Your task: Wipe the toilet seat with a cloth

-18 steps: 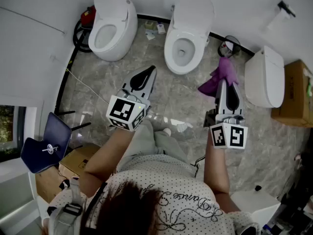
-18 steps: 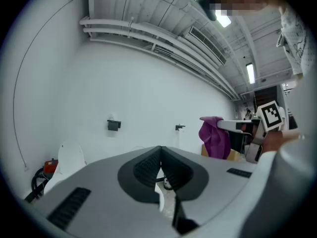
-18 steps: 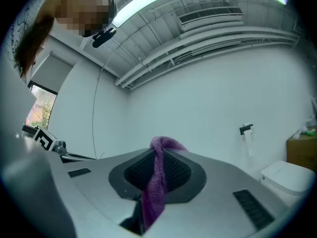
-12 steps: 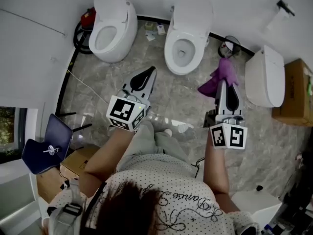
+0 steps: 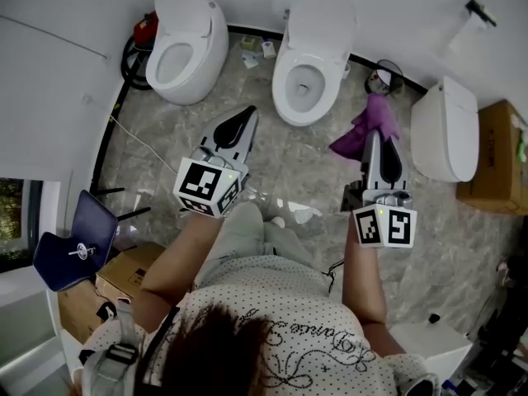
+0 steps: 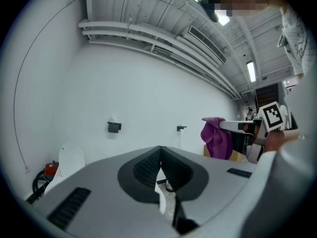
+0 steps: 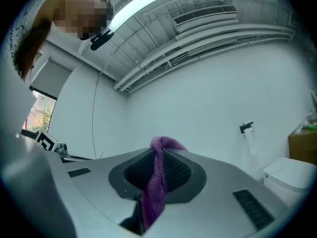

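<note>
At upper left a red object (image 5: pixel 148 25) sits half hidden behind the left toilet (image 5: pixel 186 44), and we cannot name it. At centre, our left gripper (image 5: pixel 246 115) is clenched on nothing, below the open middle toilet (image 5: pixel 309 60). Right of centre, our right gripper (image 5: pixel 374 137) grasps the purple cloth (image 5: pixel 367 126) above the floor, apart from every toilet. The right edge cuts off a cardboard box (image 5: pixel 497 159).

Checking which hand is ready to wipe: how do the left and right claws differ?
The right claw is shut on a purple cloth; the left claw is shut on nothing. In the head view the left claw slants toward the middle toilet, the right claw points straight ahead. Both are grey with a marker cube.
</note>
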